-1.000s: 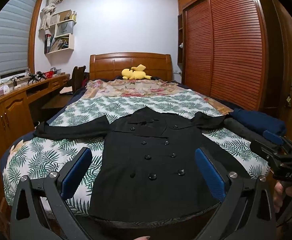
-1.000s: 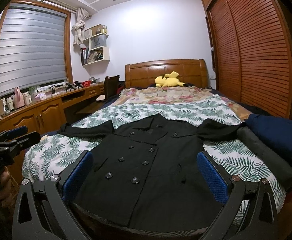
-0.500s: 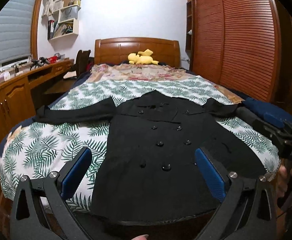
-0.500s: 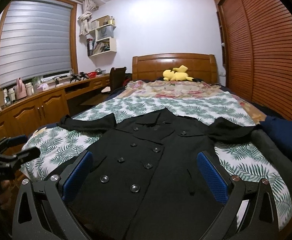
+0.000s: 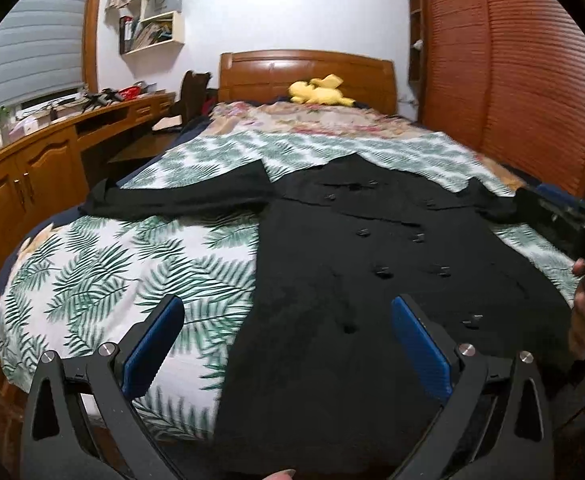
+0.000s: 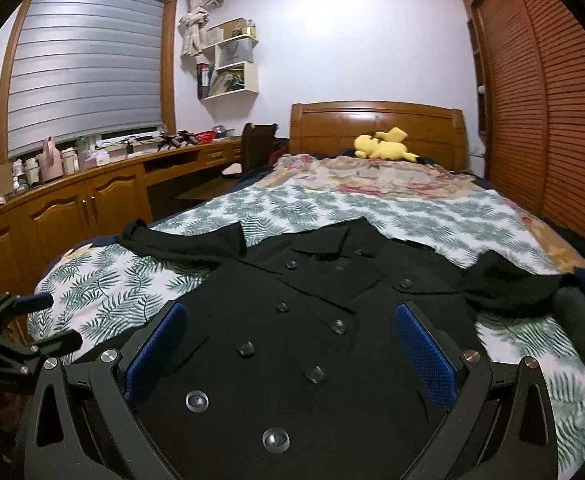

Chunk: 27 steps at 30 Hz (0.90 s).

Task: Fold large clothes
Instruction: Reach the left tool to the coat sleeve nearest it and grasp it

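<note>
Black double-breasted coat [image 5: 372, 280] spread flat, buttons up, filling centre and lower frame, on leaf-print bedspread [image 5: 132, 272]. One sleeve [image 5: 180, 196] stretched toward mid-left. Left gripper [image 5: 286, 344] low in frame, blue pads wide apart, nothing between them, over coat's left edge. Right gripper [image 6: 288, 356] equally spread, empty, above buttoned front. Yellow plush [image 6: 384, 146] upper centre by wooden headboard [image 6: 376, 124]. Wall shelf boxes [image 6: 232, 64] upper centre-left hold books, papers, bag. Desk [image 6: 92, 176] at left carries bottles, clutter.
</note>
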Motion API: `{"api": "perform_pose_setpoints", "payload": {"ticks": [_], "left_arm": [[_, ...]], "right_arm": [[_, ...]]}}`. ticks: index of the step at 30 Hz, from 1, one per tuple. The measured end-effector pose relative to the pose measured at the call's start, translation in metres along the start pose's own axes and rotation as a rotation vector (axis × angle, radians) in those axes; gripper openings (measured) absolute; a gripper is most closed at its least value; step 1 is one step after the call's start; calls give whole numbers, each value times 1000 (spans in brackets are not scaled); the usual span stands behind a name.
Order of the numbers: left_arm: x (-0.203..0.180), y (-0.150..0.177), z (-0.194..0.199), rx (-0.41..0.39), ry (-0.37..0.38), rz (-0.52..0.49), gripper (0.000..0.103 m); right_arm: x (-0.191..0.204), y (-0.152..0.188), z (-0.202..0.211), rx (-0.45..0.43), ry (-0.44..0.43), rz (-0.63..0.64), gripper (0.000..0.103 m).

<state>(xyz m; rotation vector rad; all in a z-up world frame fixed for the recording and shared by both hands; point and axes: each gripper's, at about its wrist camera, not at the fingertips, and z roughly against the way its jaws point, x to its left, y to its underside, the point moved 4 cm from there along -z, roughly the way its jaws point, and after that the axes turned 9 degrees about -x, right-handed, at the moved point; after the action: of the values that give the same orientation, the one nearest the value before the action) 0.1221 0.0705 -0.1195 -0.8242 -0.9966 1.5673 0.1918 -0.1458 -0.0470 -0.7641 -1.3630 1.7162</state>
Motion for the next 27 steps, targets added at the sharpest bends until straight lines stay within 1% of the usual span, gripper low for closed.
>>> {"api": "perform_pose_setpoints", "payload": {"ticks": [2, 4, 8, 14, 16, 18, 20, 22, 24, 27], "left_arm": [[7, 2, -8, 27, -31, -10, 103], [17, 4, -16, 53, -45, 10, 103], [35, 4, -29, 80, -43, 63, 103], [57, 0, -46, 96, -44, 96, 103], [64, -3, -51, 95, -49, 102, 103], [71, -4, -57, 97, -51, 111, 103], [78, -7, -65, 100, -46, 117, 103], [87, -10, -75, 103, -46, 122, 103], [97, -14, -87, 110, -37, 140, 103], [111, -21, -110, 124, -15, 172, 95]], "right_arm": [[0, 0, -8, -4, -19, 0, 103], [2, 0, -20, -2, -49, 0, 103], [3, 5, -48, 32, -103, -18, 103], [5, 15, -85, 100, -177, -21, 103], [3, 22, -94, 121, -187, -12, 103], [-2, 31, -103, 148, -177, 10, 103], [-7, 44, -110, 192, -179, 25, 103], [-13, 57, -109, 227, -182, 31, 103], [-19, 59, -105, 236, -189, 35, 103], [-34, 55, -101, 236, -184, 22, 103]]}}
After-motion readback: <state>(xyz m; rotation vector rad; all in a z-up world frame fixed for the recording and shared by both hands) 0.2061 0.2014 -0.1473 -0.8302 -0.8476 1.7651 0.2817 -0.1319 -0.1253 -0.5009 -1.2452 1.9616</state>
